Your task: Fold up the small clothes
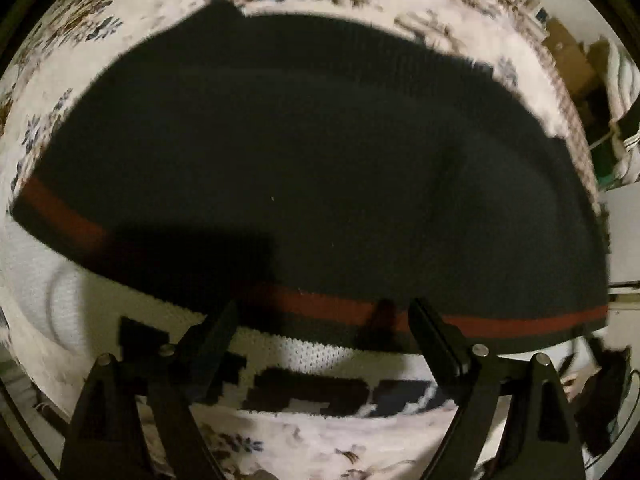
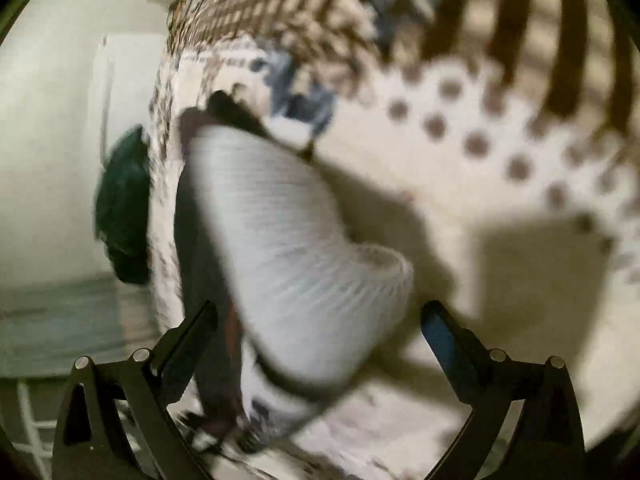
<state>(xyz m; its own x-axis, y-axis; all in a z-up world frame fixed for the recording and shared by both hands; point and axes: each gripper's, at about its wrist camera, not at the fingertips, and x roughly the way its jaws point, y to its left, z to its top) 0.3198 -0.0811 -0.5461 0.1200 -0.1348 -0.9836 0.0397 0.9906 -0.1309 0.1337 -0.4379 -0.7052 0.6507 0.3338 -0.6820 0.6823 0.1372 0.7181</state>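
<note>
Near us first, the left gripper (image 1: 324,316) points down with its jaws spread wide and nothing between the pads; no grip there; just under it lies the white knit part (image 1: 308,354) of the sweater with its blocky dark pattern (image 1: 312,394), spread on the flowered bedspread (image 1: 312,444); beyond the fingertips the sweater's dark body (image 1: 300,160) fills most of our left view, a red stripe (image 1: 520,322) running along its near hem and another showing at the left edge; the far side of the dark cloth ends against more flowered bedspread, with cluttered room edges at the far right, too blurred to name.

Over on the right, the right gripper (image 2: 320,316) stands wide open too, empty; between and just past its jaws we see a white ribbed sleeve (image 2: 296,232), blurred, and whether a pad touches it we cannot tell; dark cloth (image 2: 200,248) runs beside it on the left; further off, dotted and checked bedding (image 2: 460,128); a dark green thing (image 2: 124,208) sits at the bed's left edge.
</note>
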